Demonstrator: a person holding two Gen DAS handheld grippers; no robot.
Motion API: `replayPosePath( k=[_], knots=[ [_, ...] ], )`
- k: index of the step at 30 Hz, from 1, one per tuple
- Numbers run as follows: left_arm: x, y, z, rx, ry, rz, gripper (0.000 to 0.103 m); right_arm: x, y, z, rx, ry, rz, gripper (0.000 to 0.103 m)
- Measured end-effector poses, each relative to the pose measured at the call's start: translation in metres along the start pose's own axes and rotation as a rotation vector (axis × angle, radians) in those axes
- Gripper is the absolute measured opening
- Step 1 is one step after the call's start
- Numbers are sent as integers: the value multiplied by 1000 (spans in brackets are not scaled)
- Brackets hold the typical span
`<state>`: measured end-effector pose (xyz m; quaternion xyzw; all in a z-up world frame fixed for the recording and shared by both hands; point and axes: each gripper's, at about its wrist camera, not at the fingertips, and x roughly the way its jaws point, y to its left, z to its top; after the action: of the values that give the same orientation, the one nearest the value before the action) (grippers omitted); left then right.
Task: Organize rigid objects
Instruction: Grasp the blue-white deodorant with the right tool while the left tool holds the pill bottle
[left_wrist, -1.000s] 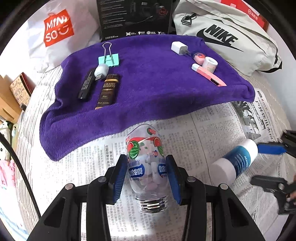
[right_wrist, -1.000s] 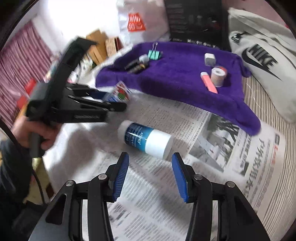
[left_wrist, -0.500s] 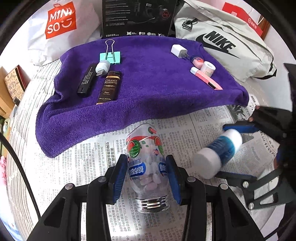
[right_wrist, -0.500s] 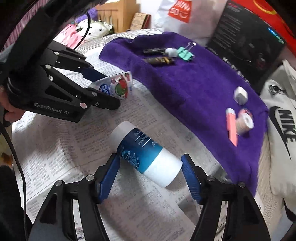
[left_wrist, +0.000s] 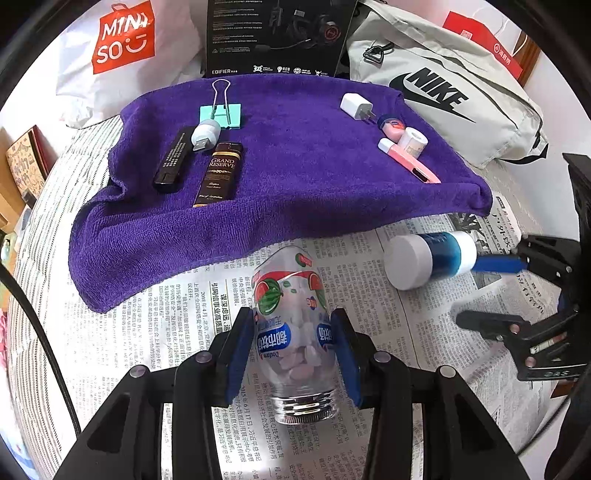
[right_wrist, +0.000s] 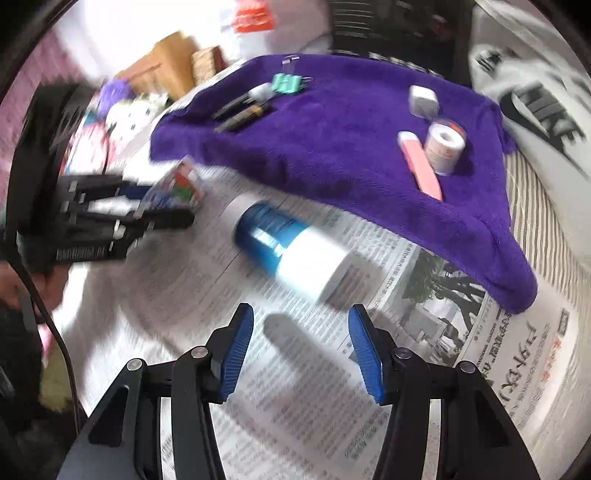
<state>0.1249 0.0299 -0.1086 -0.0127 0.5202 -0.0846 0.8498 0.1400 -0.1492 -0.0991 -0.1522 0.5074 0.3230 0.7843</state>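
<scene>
At lower centre of the left wrist view, a clear candy bottle (left_wrist: 295, 328) with watermelon label, pale tablets inside and silver threaded neck lies over newspaper (left_wrist: 192, 317), clamped between the blue pads of the left gripper (left_wrist: 293, 345). Right of it rests a blue-and-white bottle (right_wrist: 291, 251), blurred, lying ahead of the right gripper (right_wrist: 301, 349), whose jaws are closing with nothing between them. Beyond spreads a purple towel (left_wrist: 295, 166).

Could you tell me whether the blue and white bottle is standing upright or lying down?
Lying down: the blue and white bottle rests on its side on the newspaper.
</scene>
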Motion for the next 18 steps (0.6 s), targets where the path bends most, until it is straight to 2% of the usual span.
replayPosePath(
  k=[3, 4, 7, 10, 12, 13, 18],
  knots=[
    [0, 0, 0, -3, -3, -1, 41, 3, -1, 5, -8, 7, -90, 67],
    [0, 0, 0, -2, -3, -1, 41, 3, -6, 6, 32, 13, -87, 67],
    [-1, 1, -1, -4, -7, -6, 41, 2, -10, 7, 171, 4, -5, 67],
    [-1, 1, -1, -4, -9, -13, 41, -7, 0, 7, 281, -62, -6, 69],
    [-1, 1, -1, -1, -10, -16, 41, -11, 7, 10, 352, -112, -48, 86],
    [-1, 2, -2, -1, -12, -20, 41, -12, 9, 10, 371, -125, -69, 88],
    [-2, 6, -3, -12, -21, -45, 41, -7, 13, 22, 463, -135, -151, 89]
  ],
)
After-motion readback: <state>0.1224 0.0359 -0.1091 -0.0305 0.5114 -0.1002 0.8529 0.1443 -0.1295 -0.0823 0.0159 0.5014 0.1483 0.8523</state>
